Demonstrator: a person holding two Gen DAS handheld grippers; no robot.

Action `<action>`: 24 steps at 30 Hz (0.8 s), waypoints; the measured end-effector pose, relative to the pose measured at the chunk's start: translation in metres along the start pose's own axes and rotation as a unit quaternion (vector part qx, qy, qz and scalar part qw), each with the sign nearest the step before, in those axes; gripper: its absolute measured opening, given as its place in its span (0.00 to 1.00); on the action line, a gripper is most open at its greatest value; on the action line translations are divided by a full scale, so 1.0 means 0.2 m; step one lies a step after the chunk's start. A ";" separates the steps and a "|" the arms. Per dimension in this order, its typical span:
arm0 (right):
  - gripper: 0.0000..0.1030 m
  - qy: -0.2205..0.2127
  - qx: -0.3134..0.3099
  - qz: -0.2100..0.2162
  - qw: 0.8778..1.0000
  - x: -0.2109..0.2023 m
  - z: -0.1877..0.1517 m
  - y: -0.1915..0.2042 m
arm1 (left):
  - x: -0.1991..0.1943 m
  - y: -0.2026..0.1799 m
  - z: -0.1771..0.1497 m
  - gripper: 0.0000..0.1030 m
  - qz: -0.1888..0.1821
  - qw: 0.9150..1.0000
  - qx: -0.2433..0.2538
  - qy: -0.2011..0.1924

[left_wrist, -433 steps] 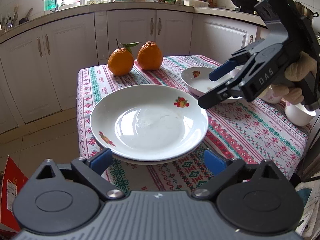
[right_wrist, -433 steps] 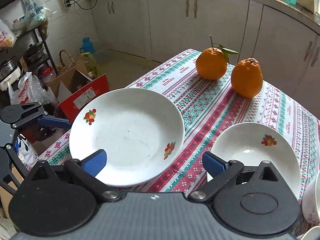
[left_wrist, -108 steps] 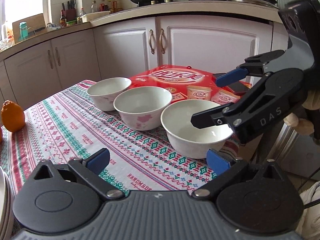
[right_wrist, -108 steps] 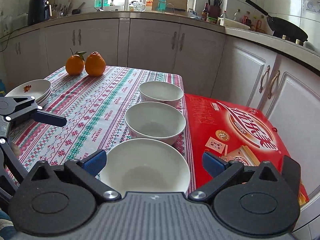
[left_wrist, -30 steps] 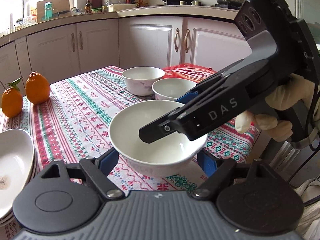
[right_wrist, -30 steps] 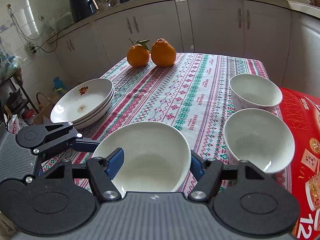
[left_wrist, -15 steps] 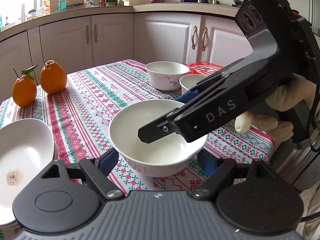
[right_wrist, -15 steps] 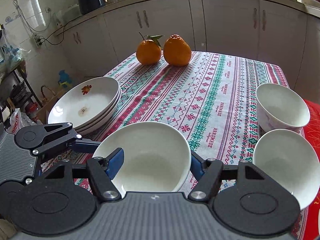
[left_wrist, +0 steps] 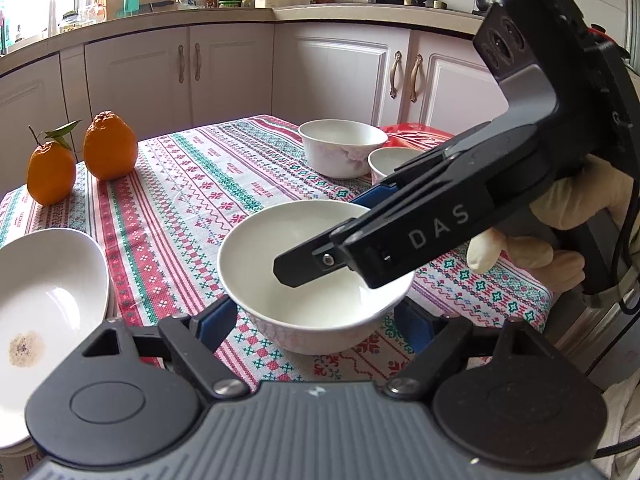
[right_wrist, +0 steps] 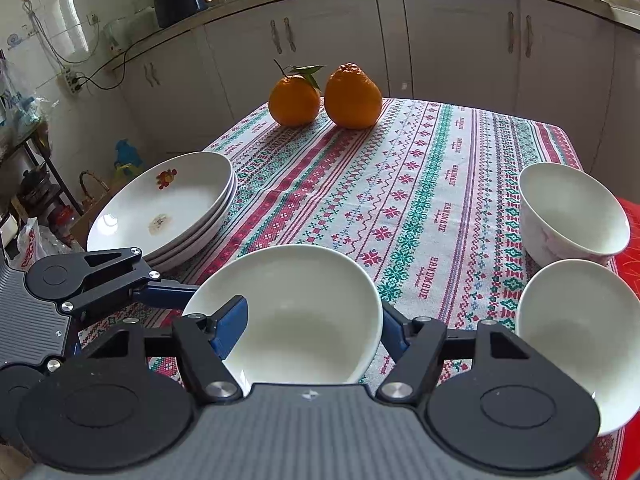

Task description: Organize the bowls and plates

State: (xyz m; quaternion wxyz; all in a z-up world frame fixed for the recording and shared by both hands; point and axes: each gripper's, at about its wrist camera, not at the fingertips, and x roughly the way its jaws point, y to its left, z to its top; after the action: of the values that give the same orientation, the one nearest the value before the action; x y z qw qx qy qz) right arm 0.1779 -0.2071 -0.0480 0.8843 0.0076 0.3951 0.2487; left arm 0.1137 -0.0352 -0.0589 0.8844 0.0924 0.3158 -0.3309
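A white bowl (right_wrist: 288, 312) is clasped at its two sides by the right gripper (right_wrist: 310, 322), its blue pads (right_wrist: 230, 320) pressed to the wall. The same bowl (left_wrist: 304, 280) is also flanked closely by the pads of the left gripper (left_wrist: 316, 320); whether the left one actually squeezes it cannot be told. The bowl is seen at the near middle of the table (right_wrist: 420, 184). To its right, two more bowls are set: one near (right_wrist: 576, 336), one farther (right_wrist: 572, 212), both close to the right edge beside a red box (right_wrist: 630, 256). Three bowls are counted in all. At the near left edge a stack of plates (right_wrist: 168, 208) is found, three rims visible. Two oranges (right_wrist: 324, 96) are placed at the far edge. The middle cloth between them is left open.
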 end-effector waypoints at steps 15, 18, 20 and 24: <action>1.00 -0.032 -0.026 -0.014 0.999 -0.10 -0.01 0.07 | -0.07 -0.04 0.01 0.91 0.003 1.000 0.008 -0.011; 1.00 -0.040 -0.031 -0.028 0.998 -0.14 -0.02 0.08 | -0.10 -0.05 0.01 0.91 0.004 1.000 0.008 -0.013; 1.00 -0.045 -0.035 -0.042 0.998 -0.17 -0.03 0.09 | -0.12 -0.05 0.01 0.91 0.001 1.000 0.006 -0.014; 1.00 -0.060 -0.053 -0.061 0.995 -0.25 -0.06 0.10 | -0.16 -0.08 0.04 0.91 0.005 1.000 0.016 -0.006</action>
State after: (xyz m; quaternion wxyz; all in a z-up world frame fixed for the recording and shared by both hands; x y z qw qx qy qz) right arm 0.1328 -0.2142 -0.0176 0.9191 -0.0486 0.3271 0.2144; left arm 0.0878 -0.0336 -0.0326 0.8863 0.1064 0.3050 -0.3318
